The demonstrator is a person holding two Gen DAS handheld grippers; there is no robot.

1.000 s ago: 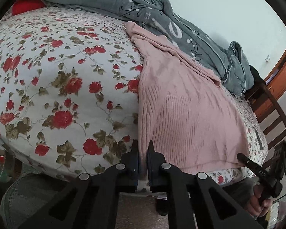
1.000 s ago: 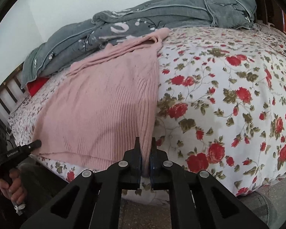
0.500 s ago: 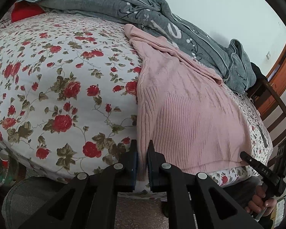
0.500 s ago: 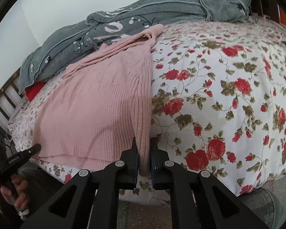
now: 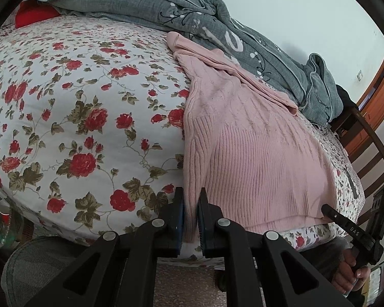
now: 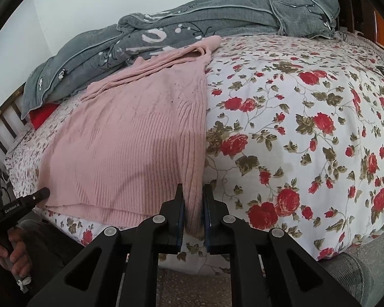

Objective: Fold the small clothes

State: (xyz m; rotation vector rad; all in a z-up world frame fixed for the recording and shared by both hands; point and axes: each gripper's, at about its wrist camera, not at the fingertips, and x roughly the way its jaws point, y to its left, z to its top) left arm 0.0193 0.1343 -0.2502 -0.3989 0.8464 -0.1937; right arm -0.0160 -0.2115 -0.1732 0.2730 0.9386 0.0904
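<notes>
Pale wall [image 5: 307, 12] stands behind a bed covered by a white sheet printed with red roses [image 5: 76, 115], as the left wrist view shows it. One pink ribbed sweater [image 5: 256, 153] lies flat on that sheet near the bed's front edge, its hem hanging just over the side. Behind it one grey quilt [image 5: 217, 30] is heaped along the wall, with large white letters that cannot be read. One red cushion [image 5: 33, 16] peeks from under the quilt at the far left. Wooden furniture [image 5: 376, 102] and a dark slatted bed end [image 5: 371, 153] close the right side. The left gripper [image 5: 190, 204] has its jaws nearly closed, pinching the sweater's left hem corner. At the lower right the other tool reaches the opposite hem corner; a finger of it bears small white letters, seemingly "DAS", and a hand [image 5: 350, 276] grips its handle.

From the right wrist view the same bed, wall [image 6: 89, 12] and speckled floor [image 6: 192, 289] appear. The right gripper [image 6: 193, 204] has its jaws nearly closed on the sweater's right hem corner, cloth bunched between them. The sweater [image 6: 128, 153] spreads leftward toward the quilt [image 6: 192, 25]. At the lower left the other tool, marked "GenRobot.AI" as far as can be read, touches the far hem corner, with a hand [image 6: 10, 250] on its handle.
</notes>
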